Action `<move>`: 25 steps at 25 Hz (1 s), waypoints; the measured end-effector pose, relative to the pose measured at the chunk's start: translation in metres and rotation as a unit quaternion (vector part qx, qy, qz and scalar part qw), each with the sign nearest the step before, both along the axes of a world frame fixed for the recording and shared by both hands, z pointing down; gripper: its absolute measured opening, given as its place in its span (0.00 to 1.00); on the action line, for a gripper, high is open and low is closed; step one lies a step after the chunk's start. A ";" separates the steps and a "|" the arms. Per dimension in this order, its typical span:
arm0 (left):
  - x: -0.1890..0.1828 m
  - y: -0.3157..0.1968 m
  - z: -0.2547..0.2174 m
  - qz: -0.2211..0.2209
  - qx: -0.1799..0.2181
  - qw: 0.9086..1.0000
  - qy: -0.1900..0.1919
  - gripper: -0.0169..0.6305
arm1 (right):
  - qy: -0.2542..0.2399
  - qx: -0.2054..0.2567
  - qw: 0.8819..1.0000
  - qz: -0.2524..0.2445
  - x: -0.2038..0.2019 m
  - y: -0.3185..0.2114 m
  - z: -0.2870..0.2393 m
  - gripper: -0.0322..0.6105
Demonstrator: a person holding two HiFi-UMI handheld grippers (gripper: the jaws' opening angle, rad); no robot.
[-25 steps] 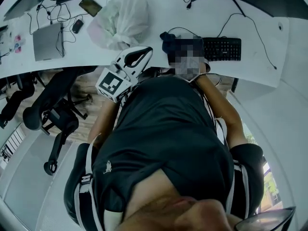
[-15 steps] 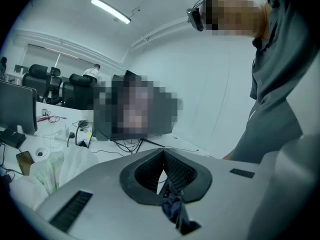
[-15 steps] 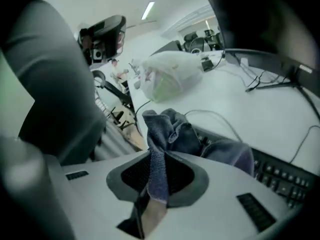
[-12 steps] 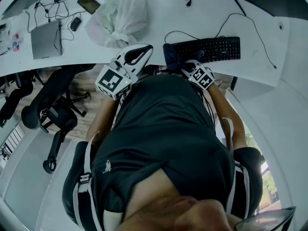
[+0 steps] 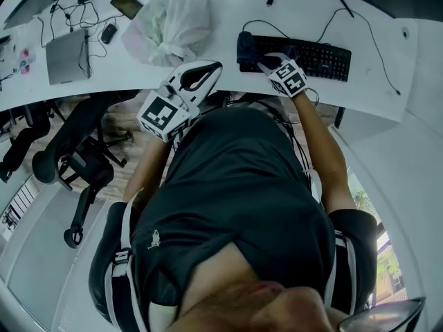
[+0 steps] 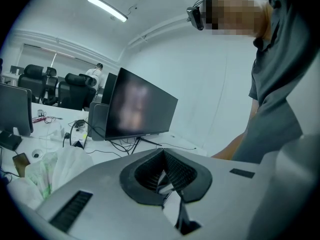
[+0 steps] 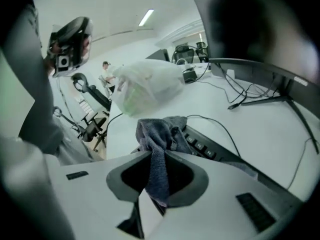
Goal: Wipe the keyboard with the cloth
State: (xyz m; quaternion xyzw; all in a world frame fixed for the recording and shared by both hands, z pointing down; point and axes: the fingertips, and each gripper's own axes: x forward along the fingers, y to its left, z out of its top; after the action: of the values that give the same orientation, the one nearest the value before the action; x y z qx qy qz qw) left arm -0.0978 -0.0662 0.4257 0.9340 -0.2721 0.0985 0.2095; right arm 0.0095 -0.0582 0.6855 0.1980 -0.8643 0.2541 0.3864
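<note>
A black keyboard (image 5: 308, 56) lies on the white desk (image 5: 228, 12), its left end under a dark grey cloth (image 5: 247, 47). My right gripper (image 5: 266, 62) reaches down onto that left end, shut on the cloth. In the right gripper view the cloth (image 7: 156, 134) hangs bunched between the jaws of the right gripper (image 7: 159, 159), with keyboard (image 7: 206, 146) keys just beyond it. My left gripper (image 5: 215, 68) hovers at the desk's near edge, left of the keyboard, jaws together and empty. The left gripper (image 6: 163, 154) points at a monitor.
A stuffed plastic bag (image 5: 171, 21) sits on the desk left of the keyboard. Farther left are a closed laptop (image 5: 67, 57), a phone (image 5: 129, 7) and cables. An office chair (image 5: 69, 159) stands below the desk edge. A monitor (image 6: 141, 105) stands behind.
My right gripper has moved away from my body, from the desk's near edge onto the keyboard's left end, carrying the cloth and rolling. The left gripper has stayed put.
</note>
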 end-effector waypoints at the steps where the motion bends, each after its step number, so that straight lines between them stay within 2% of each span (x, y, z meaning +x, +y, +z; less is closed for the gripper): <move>1: 0.000 0.002 0.001 0.004 0.002 1.000 -0.002 0.03 | 0.004 0.011 1.000 0.012 -0.001 -0.014 -0.009 0.16; 4: -0.004 0.008 0.007 -0.004 -0.006 1.000 -0.002 0.03 | 0.014 0.057 0.998 0.037 -0.007 -0.068 -0.025 0.16; 6: -0.005 0.011 0.011 -0.010 -0.013 1.000 -0.002 0.03 | 0.026 0.043 0.997 0.058 -0.008 -0.091 -0.012 0.16; 8: -0.003 0.012 0.006 -0.010 -0.008 1.000 0.003 0.03 | 0.031 0.015 0.997 0.064 -0.014 -0.085 -0.005 0.16; 12: -0.015 0.015 0.007 -0.013 -0.003 1.000 0.001 0.03 | 0.030 -0.022 0.999 0.006 -0.042 -0.004 0.000 0.16; 14: -0.020 0.016 0.012 -0.017 -0.009 1.000 0.000 0.03 | 0.022 -0.036 0.999 -0.001 -0.046 0.016 0.004 0.16; 17: -0.021 0.016 0.013 -0.016 -0.009 1.000 -0.001 0.03 | 0.034 -0.003 0.999 0.040 -0.027 -0.024 -0.002 0.16; 19: -0.019 0.014 0.011 -0.017 -0.010 1.000 -0.001 0.03 | 0.058 0.041 0.994 0.088 -0.005 -0.071 -0.007 0.16; 21: -0.015 0.011 0.008 -0.016 -0.010 1.000 0.002 0.03 | 0.076 0.056 0.988 0.122 0.016 -0.100 -0.006 0.16; 23: -0.012 0.011 0.006 -0.012 -0.005 1.000 0.003 0.03 | 0.073 0.036 0.988 0.129 0.021 -0.088 -0.005 0.16; 25: -0.011 0.010 0.006 -0.012 -0.005 1.000 0.004 0.03 | 0.069 0.010 0.993 0.098 0.011 -0.042 -0.003 0.16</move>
State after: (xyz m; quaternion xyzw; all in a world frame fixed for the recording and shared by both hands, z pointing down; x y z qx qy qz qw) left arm -0.1092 -0.0562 0.4315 0.9300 -0.2817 0.0938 0.2167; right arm 0.0203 -0.1001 0.6821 0.3027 -0.8143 0.2681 0.4164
